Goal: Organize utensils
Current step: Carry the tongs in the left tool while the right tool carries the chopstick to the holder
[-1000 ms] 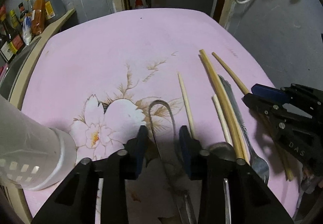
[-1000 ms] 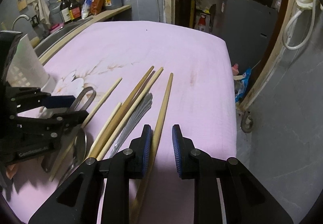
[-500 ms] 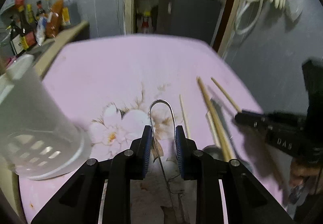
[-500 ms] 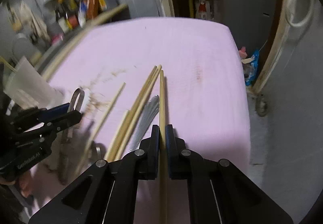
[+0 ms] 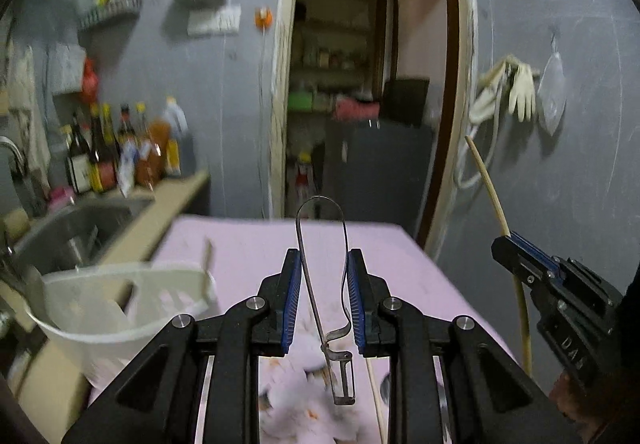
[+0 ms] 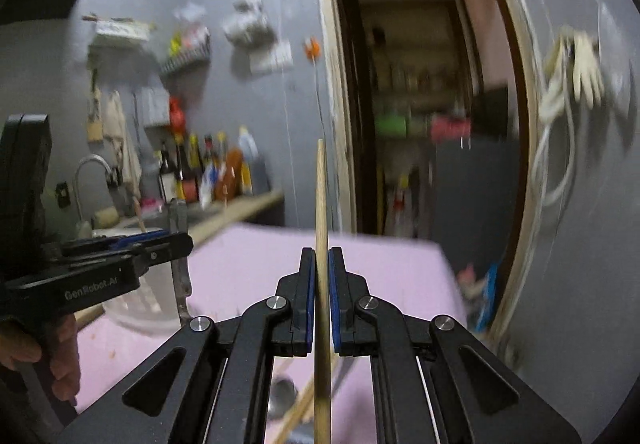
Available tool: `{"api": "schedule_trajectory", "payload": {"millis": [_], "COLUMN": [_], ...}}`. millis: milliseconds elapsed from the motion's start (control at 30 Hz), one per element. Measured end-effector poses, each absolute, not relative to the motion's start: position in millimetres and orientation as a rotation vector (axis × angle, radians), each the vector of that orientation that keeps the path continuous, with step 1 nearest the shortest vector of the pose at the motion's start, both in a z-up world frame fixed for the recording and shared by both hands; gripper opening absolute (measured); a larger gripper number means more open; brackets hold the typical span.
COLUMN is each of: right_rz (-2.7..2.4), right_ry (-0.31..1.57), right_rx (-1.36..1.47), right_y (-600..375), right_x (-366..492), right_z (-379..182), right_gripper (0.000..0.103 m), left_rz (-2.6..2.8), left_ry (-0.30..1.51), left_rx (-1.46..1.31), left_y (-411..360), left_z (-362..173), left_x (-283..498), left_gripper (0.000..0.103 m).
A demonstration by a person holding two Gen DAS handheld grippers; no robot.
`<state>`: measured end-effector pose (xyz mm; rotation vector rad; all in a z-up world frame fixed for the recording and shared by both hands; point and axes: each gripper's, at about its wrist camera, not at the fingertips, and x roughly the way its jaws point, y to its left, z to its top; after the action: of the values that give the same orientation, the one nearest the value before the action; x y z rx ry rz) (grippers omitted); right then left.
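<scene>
Left gripper (image 5: pixel 323 298) clasping peeler (image 5: pixel 325 284); right gripper (image 6: pixel 320 298) clamping chopstick (image 6: pixel 321 264).
Advice: lower each upright into holder (image 5: pixel 116 304) left of fingers, one at a time.

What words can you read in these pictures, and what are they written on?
"GenRobot.AI": on the side of the left gripper, seen from the right wrist.
"DA", then cut off: on the body of the right gripper, seen from the left wrist.
Labels on the sauce bottles by the sink: too blurred to read.
</scene>
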<state>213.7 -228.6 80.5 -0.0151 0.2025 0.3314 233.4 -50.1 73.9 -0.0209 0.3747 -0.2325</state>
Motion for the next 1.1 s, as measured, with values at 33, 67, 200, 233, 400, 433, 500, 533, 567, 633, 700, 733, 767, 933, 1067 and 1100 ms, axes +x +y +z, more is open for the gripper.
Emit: {"api": "schedule_trajectory", "payload": {"millis": [33,67,200,233,400,433,500,533,567,633,700,733,767,933,1067,1100], "right_rz": [0.334,0.344,0.386,0.401,0.468,0.484,0.519,0.535,0.557,0.597,0.63,0.643,0.654,0.688,0.653,0.64], "right_ry": [0.172,0.123,-0.013,-0.038,-0.137,-0.146,-0.162,-0.166,-0.169,-0.169,-0.176,-0.179,-0.179,-0.169,-0.17,-0.167], "right_rx": [-0.018,-0.016,0.021,0.036,0.113,0.129,0.164,0.178,0.197,0.228,0.243,0.248,0.254,0.27,0.253,0.254], "right_y": [-225.6,-221.6,-212.7,-209.3,-188.5,-181.5,-170.6,-163.4,-155.9,-140.8,-123.4,-115.8,-109.9,-79.9,-60.9,-57.9], "right_x": [212.6,209.0,206.1,206.9,213.3,214.8,221.0,223.6,227.3,233.3,238.8,239.2,241.5,253.8,261.8,264.2], "right_z": [84.4,89.8,107.8,112.9,134.6,139.2,146.0,149.4,152.3,157.0,160.8,161.0,161.4,154.0,140.0,137.4], "right_gripper": [0.004,0.004,0.004,0.004,0.004,0.004,0.004,0.004,0.004,0.004,0.004,0.004,0.004,0.004,0.004,0.004], "left_rz": [-0.23,-0.225,-0.207,-0.199,-0.141,-0.13,-0.097,-0.079,-0.054,-0.014,0.03,0.047,0.065,0.144,0.177,0.179], "left_ry": [0.355,0.34,0.292,0.284,0.236,0.231,0.221,0.217,0.211,0.201,0.199,0.2,0.2,0.219,0.236,0.24], "left_rx": [-0.018,-0.014,-0.02,-0.024,-0.021,-0.023,-0.031,-0.032,-0.033,-0.04,-0.05,-0.056,-0.061,-0.093,-0.115,-0.121], "left_y": [-45.9,-43.3,-23.7,-17.6,15.6,22.5,41.5,49.1,58.4,76.0,96.0,103.7,111.7,144.2,155.8,158.0], "left_z": [81.7,87.2,112.7,119.1,142.7,147.0,155.1,157.9,160.7,164.7,166.4,165.3,164.0,145.9,128.4,124.3], "left_x": [230.1,227.7,218.1,216.4,202.9,200.2,195.4,193.0,189.8,186.8,185.4,184.9,184.7,196.3,210.9,215.6], "left_gripper": [0.019,0.019,0.019,0.019,0.019,0.019,0.019,0.019,0.019,0.019,0.019,0.019,0.019,0.019,0.019,0.019]}}
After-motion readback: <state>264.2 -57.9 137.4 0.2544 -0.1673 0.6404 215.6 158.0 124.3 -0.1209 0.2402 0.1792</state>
